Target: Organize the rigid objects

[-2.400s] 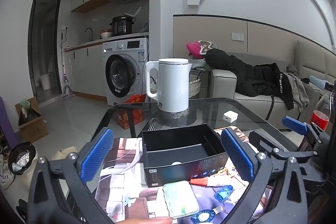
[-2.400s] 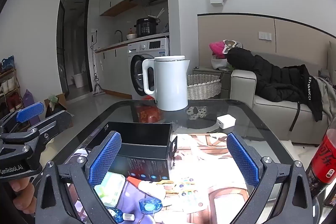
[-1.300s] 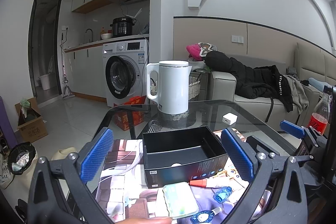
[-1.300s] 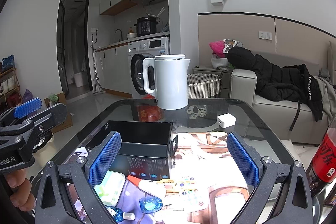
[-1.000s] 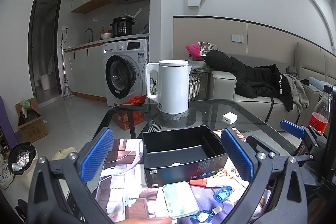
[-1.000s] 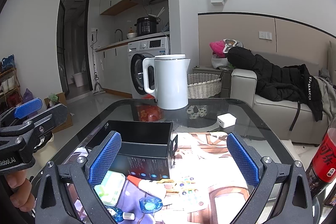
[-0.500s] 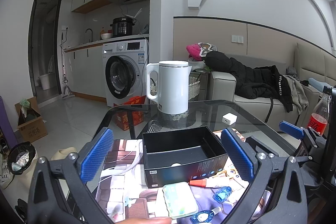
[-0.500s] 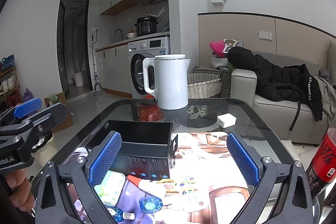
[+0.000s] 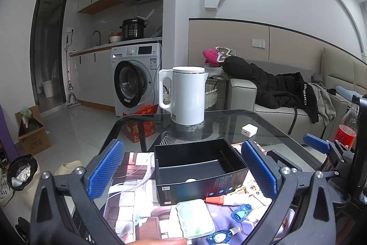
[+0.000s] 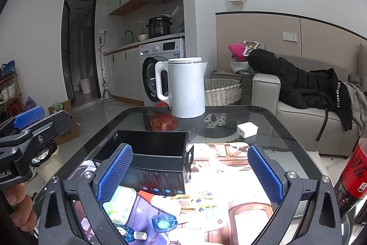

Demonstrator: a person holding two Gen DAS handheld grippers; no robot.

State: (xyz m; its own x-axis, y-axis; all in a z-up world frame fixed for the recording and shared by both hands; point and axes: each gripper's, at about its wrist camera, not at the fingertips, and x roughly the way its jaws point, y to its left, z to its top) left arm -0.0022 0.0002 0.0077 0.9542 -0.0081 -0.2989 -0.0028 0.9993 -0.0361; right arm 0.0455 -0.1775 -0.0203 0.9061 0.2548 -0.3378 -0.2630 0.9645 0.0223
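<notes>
Hovering with both the left gripper point(image 9: 183, 172) and right gripper point(image 10: 189, 172) wide open and empty, so looks like pre-pick: box point(image 9: 197, 167) sits mid-frame, green case point(image 9: 195, 218) at the bottom, probably the first grab.

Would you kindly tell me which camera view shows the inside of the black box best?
The left wrist view: it looks straight down into the black box, showing its floor and a divider near the right wall. The right wrist view sees the box from the side, with the interior mostly hidden by its near wall and a blue finger pad.
</notes>
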